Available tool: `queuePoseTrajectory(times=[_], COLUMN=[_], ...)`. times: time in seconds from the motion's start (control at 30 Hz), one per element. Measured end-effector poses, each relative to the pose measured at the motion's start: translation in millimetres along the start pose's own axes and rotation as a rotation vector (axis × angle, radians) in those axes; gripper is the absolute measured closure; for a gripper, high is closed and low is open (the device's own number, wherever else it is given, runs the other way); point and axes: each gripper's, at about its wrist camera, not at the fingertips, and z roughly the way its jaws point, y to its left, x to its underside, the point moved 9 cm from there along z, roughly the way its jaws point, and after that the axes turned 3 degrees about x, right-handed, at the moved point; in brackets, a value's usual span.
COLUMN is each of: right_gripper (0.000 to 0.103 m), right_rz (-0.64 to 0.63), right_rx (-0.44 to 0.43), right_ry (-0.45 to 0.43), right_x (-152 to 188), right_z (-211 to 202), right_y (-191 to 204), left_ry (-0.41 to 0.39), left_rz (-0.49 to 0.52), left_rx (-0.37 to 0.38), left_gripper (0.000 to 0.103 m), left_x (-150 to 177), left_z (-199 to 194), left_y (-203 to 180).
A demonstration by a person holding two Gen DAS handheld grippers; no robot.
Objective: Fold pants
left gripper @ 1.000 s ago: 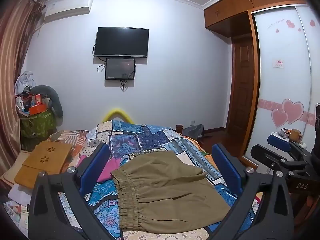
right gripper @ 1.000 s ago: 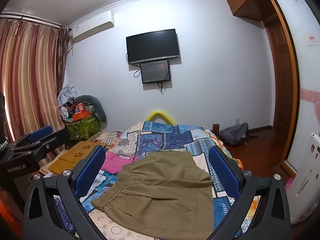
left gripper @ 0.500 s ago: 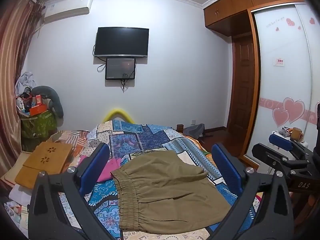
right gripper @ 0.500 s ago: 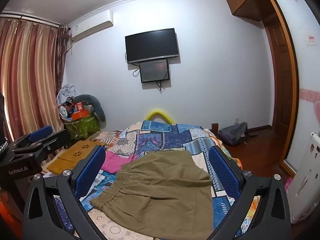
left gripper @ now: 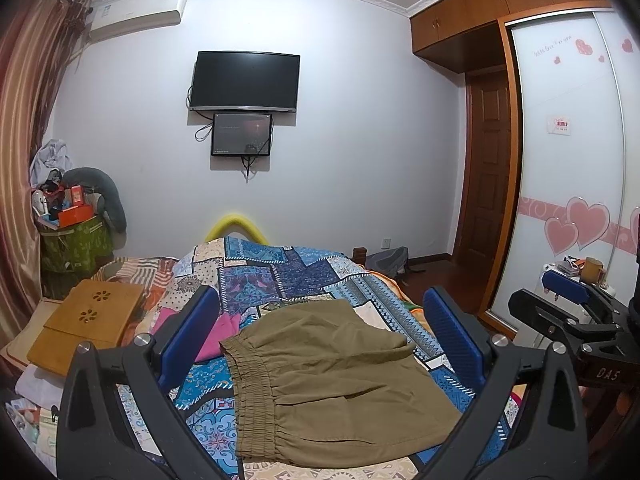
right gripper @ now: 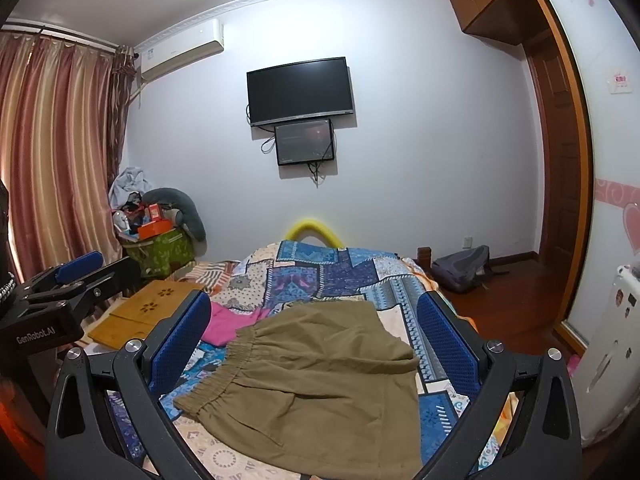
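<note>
Olive-brown pants (left gripper: 332, 384) (right gripper: 316, 388) lie in a folded heap on the patchwork bed cover (left gripper: 280, 276) (right gripper: 328, 272), elastic waistband toward the left. Held above the near end of the bed, my left gripper (left gripper: 320, 320) is open, its blue pads wide apart and empty. My right gripper (right gripper: 316, 320) is likewise open and empty above the pants. In the left wrist view the right gripper (left gripper: 568, 300) appears at the right edge. The right wrist view catches the left gripper (right gripper: 68, 280) at its left edge. Neither touches the cloth.
A pink garment (left gripper: 224, 332) (right gripper: 228, 322) lies left of the pants. A wooden lap tray (left gripper: 88, 324) (right gripper: 148, 308) rests at the bed's left side. A cluttered green bin (right gripper: 160, 248), curtains, a wall TV, a wardrobe (left gripper: 568, 160) and a backpack (right gripper: 464, 268) surround the bed.
Both views shift only slightly; the grippers drift a little and stay open. The pants have not moved.
</note>
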Motion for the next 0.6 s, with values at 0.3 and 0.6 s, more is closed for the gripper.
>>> queuePoseTrajectory(times=[0.3, 0.6], right_gripper=[0.001, 0.001], right_rz=[0.002, 0.005], right_rx=[0.011, 0.014], right_ry=[-0.001, -0.004], right_x=[0.8, 0.6], right_z=[0.2, -1.4], right_y=[-1.9, -3.4], left_ry=[0.008, 0.009], left_rz=[-0.003, -0.006], left_rx=[0.003, 0.005], left_gripper=[0.000, 0.000], left_x=[-0.8, -2.0], left_z=[1.0, 2.0], left_y=[0.3, 0.2])
